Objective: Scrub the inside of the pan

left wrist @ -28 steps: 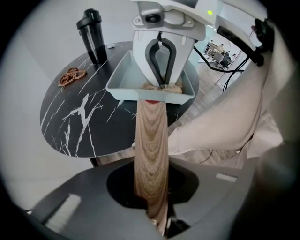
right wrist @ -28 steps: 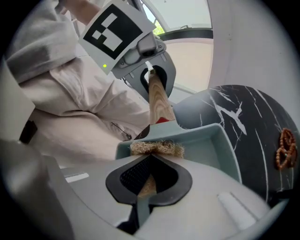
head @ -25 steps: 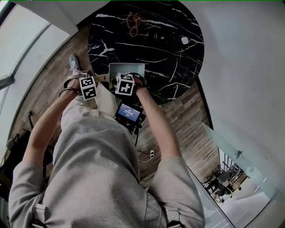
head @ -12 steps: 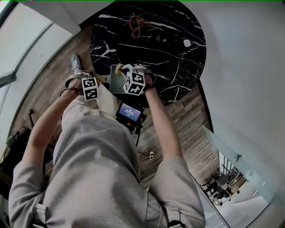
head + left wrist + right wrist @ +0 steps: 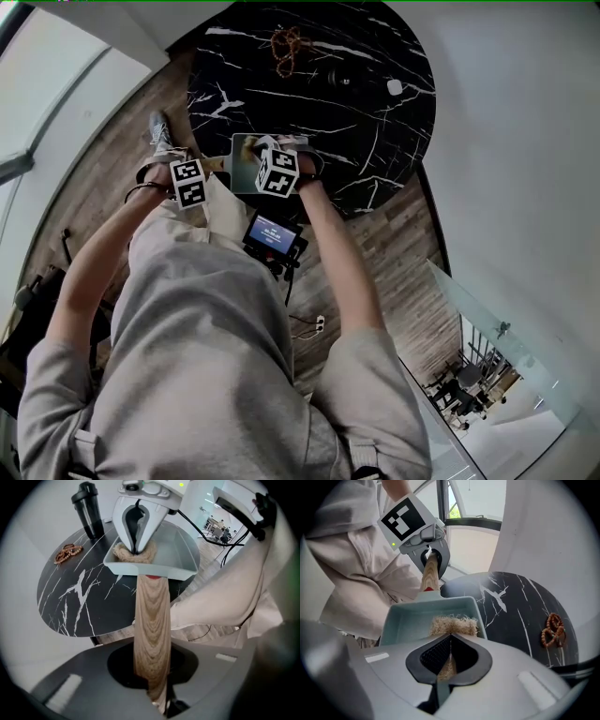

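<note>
While you clamp the left gripper narrowly on the wooden handle, the pan sits at the near edge of the table, its handle reaching out past the rim toward your body. The pan is square with rounded corners and low, sloped walls, pale blue-green inside and out, and the handle is light wood with a clear grain. Your right gripper points steeply down into the pan with its jaws nearly together, pinching a tan, fibrous scrubber. The scrubber's frayed tuft rests on the pan floor near the wall on the handle side.

From your head view, the left gripper is at the table's edge and the right gripper is over the pan.

The table is round, black stone with white veins. It stands on a wood-plank floor beside a plain white wall, and the right gripper view shows a window behind you. A small lit screen hangs below your hands.

The pan contains only the scrubber. Well apart from the pan on the tabletop are a string of brown beads, a small white object near the far right rim and a black lidded bottle standing upright beyond the beads.
</note>
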Motion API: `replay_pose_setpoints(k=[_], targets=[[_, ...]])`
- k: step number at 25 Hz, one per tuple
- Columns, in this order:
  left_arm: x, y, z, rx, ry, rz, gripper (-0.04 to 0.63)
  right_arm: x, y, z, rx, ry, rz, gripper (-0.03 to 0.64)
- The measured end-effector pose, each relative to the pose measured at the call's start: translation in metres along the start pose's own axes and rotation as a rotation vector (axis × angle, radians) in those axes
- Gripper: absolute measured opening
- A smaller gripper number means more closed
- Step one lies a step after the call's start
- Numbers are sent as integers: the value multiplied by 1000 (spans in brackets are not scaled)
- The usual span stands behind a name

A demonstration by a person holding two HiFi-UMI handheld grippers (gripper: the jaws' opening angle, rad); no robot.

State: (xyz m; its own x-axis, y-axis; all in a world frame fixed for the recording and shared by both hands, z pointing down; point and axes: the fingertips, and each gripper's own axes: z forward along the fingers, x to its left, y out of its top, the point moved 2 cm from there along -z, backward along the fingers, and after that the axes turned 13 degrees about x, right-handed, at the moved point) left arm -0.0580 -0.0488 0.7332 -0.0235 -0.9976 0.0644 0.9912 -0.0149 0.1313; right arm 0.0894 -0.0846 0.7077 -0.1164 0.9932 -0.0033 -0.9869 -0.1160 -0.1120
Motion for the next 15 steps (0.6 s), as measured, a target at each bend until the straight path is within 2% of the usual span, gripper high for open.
replay_pose_setpoints(k=[8,13,15], targets=[[-1,0,1,9,-20,-5,38,33,-1,0,-10,136,-19,20],[0,0,2,13,-18,-7,38,60,0,-1,-18,294,1,18],[0,-1,1,17,-15,-8,38,63,1,-1,-22,346,43,18]])
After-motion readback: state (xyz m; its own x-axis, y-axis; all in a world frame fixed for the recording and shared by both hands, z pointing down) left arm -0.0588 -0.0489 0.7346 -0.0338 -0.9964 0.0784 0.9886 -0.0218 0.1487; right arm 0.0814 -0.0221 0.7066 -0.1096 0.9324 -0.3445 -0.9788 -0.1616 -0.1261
